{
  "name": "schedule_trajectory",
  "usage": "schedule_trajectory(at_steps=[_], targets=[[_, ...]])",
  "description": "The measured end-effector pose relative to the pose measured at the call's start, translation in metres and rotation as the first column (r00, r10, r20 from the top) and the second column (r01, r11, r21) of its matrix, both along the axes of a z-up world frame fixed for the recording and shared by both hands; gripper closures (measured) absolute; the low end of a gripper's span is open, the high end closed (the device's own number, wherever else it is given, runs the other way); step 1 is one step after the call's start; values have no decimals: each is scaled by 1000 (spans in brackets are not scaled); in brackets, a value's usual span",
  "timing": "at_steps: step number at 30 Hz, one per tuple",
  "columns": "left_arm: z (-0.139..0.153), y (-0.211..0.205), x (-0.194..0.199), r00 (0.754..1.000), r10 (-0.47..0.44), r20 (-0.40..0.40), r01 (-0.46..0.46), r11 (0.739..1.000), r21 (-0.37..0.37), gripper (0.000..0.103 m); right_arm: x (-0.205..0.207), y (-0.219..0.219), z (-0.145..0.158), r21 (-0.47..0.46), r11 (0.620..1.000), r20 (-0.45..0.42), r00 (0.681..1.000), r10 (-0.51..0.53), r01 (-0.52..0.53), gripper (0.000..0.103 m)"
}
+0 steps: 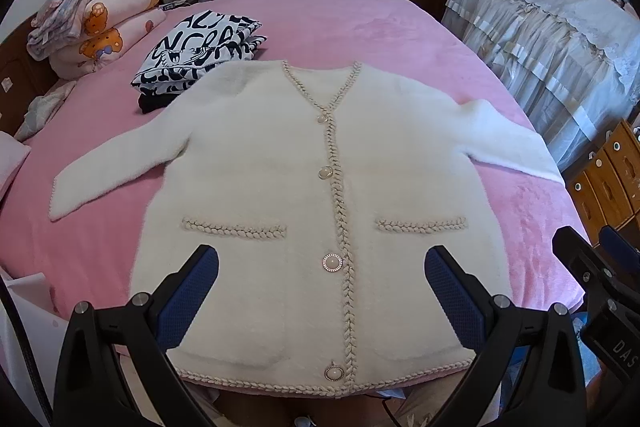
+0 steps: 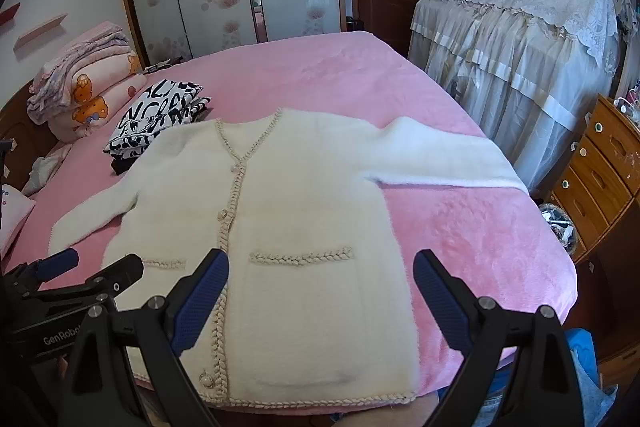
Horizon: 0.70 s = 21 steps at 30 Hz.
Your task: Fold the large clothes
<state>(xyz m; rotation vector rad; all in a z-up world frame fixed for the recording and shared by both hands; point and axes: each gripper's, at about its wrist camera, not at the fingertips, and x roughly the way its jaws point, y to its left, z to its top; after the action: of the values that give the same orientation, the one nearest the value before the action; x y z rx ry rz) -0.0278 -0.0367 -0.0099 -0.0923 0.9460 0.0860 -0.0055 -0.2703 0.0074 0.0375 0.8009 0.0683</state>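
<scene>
A fluffy white cardigan [image 1: 280, 163] with braided trim and pearl buttons lies flat, front up, on the pink bed [image 1: 360, 35], both sleeves spread out to the sides. Its hem is at the bed's near edge. My left gripper [image 1: 320, 267] hovers open above the lower front, over the third button. My right gripper [image 2: 320, 275] is open above the cardigan [image 2: 304, 195] at its right pocket. Neither holds anything. The left gripper also shows at the left edge of the right wrist view, and the right gripper at the right edge of the left wrist view.
A folded black-and-white printed garment [image 1: 200, 55] lies just beyond the cardigan's left shoulder. Stacked pink quilts [image 1: 96, 15] sit at the far left. A lace-covered piece of furniture [image 2: 520, 59] and a wooden drawer chest [image 2: 604, 171] stand right of the bed.
</scene>
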Motion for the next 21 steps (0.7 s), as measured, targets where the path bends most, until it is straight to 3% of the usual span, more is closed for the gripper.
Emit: schedule_trajectory(at_steps=[8, 21], targets=[[-5, -4, 8, 1000, -2, -20, 2, 1000, 18, 1, 6, -6, -8, 15, 1000, -25, 1000, 5, -5, 9], [0, -18, 21, 1000, -27, 15, 27, 999, 23, 1, 16, -18, -15, 33, 999, -28, 1000, 11, -10, 9]])
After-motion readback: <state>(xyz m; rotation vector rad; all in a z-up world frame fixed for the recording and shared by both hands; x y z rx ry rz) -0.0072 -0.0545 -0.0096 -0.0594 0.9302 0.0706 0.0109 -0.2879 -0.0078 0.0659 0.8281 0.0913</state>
